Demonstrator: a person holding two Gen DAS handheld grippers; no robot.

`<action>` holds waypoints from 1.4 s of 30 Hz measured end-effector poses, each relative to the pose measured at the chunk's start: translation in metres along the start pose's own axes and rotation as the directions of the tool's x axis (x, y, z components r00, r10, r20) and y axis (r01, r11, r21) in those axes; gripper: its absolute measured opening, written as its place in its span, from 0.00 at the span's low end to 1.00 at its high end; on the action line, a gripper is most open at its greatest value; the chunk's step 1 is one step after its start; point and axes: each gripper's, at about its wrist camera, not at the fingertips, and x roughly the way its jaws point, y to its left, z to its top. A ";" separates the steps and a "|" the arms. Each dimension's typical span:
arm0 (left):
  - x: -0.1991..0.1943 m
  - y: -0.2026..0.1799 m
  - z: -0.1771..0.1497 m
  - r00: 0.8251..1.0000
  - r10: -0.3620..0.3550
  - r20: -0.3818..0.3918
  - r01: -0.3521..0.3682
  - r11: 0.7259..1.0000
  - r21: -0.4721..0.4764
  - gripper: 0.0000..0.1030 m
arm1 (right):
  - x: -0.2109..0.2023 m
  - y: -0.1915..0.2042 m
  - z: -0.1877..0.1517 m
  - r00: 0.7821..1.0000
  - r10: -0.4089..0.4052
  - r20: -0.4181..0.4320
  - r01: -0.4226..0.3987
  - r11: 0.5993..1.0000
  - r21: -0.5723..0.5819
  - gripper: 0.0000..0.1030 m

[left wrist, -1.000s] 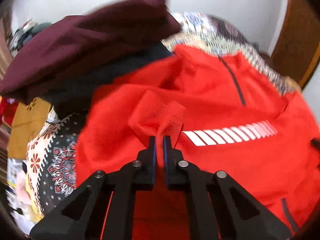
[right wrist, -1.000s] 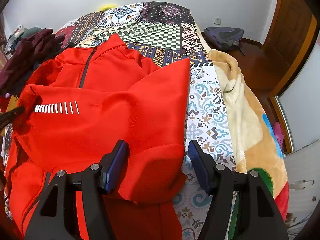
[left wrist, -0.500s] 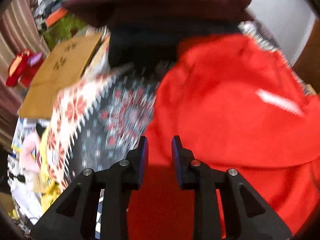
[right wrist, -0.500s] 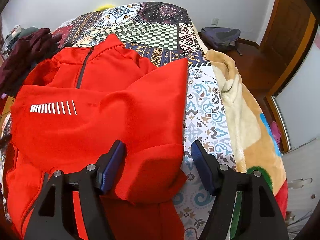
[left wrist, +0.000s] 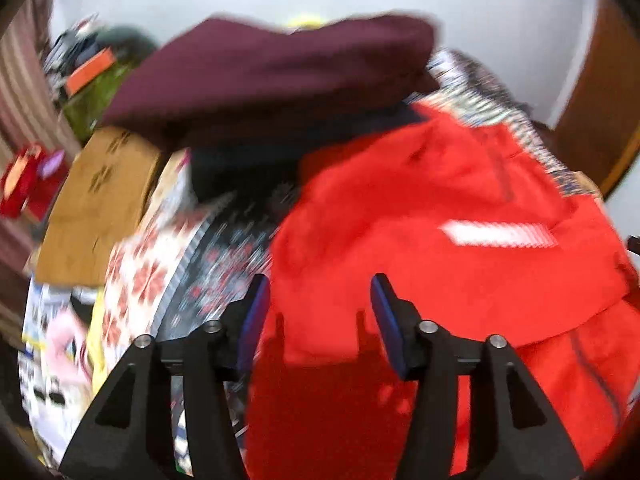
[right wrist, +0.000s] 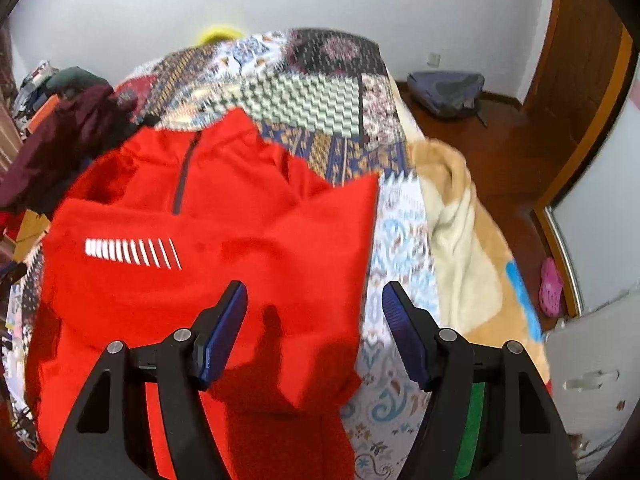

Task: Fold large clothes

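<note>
Red jacket (right wrist: 224,248) spread on patterned bed (right wrist: 304,96), both sleeves folded across chest, white reflective stripes (right wrist: 132,254) showing. Maroon garment pile (left wrist: 276,72) crowding its left shoulder; beige blanket (right wrist: 464,248) along right edge. Left gripper (left wrist: 318,300) fingers just opened, apart and empty; right gripper (right wrist: 314,312) fingers apart above jacket, clear of it.

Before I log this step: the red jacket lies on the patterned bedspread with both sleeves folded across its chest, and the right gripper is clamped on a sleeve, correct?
Not quite: the right gripper is open, above the red jacket, gripping nothing, as the right wrist view shows. The patterned bedspread and folded sleeves are right.
</note>
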 end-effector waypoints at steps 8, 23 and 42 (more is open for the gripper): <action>-0.004 -0.081 0.054 0.991 -0.089 0.100 0.070 0.982 0.176 0.57 | -0.006 0.011 0.040 0.997 0.025 0.069 -0.022 0.999 -0.049 0.64; 0.089 -0.167 0.137 0.992 -0.103 0.069 0.082 0.963 0.257 0.58 | 0.070 0.045 0.118 0.991 0.133 -0.004 -0.133 0.985 -0.109 0.64; 0.202 -0.185 0.145 1.000 0.027 -0.001 -0.025 0.961 0.275 0.21 | 0.216 0.070 0.149 0.945 0.233 -0.231 -0.232 0.972 0.033 0.43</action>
